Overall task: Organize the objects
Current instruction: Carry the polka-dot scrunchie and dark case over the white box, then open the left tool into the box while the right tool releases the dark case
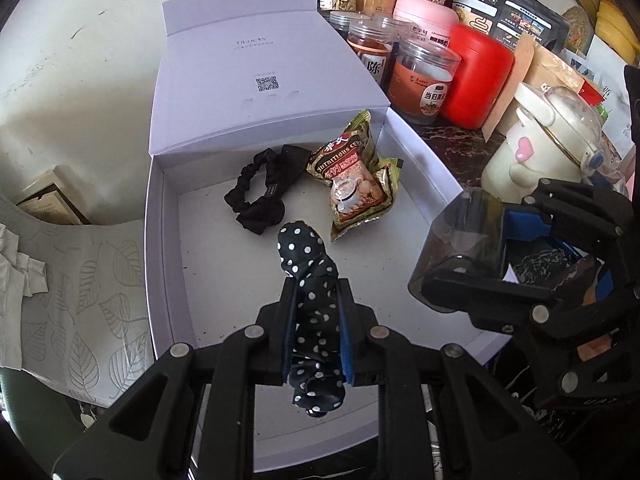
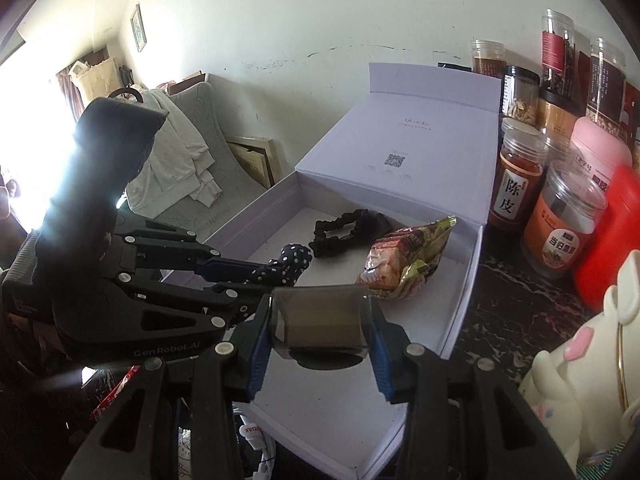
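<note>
An open white box (image 1: 160, 240) (image 2: 464, 280) lies on the dark counter. Inside it lie a black scrunchie (image 1: 260, 192) (image 2: 344, 232) and a cereal packet (image 1: 356, 176) (image 2: 408, 260). My left gripper (image 1: 318, 288) (image 2: 264, 276) is shut on a black polka-dot scrunchie (image 1: 308, 276) (image 2: 290, 264) and holds it over the box floor. My right gripper (image 2: 320, 320) (image 1: 476, 252) is shut on a smoky translucent plastic case (image 2: 320, 324) (image 1: 464, 240) above the box's near right edge.
Several jars (image 1: 424, 76) (image 2: 516, 184), a red canister (image 1: 476, 76) and a pink-lidded tub (image 1: 424, 12) crowd the counter right of the box. A cream kettle (image 1: 548, 144) (image 2: 580, 380) stands at the near right. A leaf-print cushion (image 1: 80, 312) sits left.
</note>
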Action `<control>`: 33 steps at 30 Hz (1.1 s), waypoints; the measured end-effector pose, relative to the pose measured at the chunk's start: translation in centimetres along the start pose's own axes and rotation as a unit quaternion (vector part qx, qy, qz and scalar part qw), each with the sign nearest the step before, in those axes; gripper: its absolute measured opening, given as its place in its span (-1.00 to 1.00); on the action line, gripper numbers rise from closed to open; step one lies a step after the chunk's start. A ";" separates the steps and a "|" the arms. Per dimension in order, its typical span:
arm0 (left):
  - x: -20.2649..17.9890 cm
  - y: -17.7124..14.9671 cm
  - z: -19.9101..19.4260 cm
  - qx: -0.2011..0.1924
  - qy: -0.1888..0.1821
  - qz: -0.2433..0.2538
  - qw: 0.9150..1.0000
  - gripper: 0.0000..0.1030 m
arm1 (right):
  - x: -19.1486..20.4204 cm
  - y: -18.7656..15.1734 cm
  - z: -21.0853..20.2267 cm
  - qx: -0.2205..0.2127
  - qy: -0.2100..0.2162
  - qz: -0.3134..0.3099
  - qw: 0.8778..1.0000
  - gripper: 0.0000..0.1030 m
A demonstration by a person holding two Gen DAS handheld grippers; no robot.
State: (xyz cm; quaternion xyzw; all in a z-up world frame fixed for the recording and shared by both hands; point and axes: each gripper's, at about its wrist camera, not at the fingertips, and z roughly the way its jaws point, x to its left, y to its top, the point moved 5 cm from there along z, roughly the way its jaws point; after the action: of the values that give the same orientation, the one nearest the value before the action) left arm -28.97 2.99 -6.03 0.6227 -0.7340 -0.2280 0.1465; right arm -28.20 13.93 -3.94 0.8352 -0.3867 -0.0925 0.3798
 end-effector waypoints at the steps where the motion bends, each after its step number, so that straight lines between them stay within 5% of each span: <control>1: 0.1 0.1 0.3 0.002 0.002 0.001 1.000 -0.67 | -0.2 0.0 0.3 0.002 0.000 0.001 1.000 -0.16; 33: 0.9 0.8 6.5 0.048 0.050 0.015 0.998 -0.66 | -1.9 -1.1 4.9 0.050 -0.028 0.012 0.998 -0.15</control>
State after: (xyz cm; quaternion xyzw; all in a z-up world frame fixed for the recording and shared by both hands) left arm -33.10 3.21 -11.23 0.6288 -0.7448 -0.1594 0.1562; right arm -31.04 12.99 -8.35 0.8453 -0.4115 -0.0918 0.3282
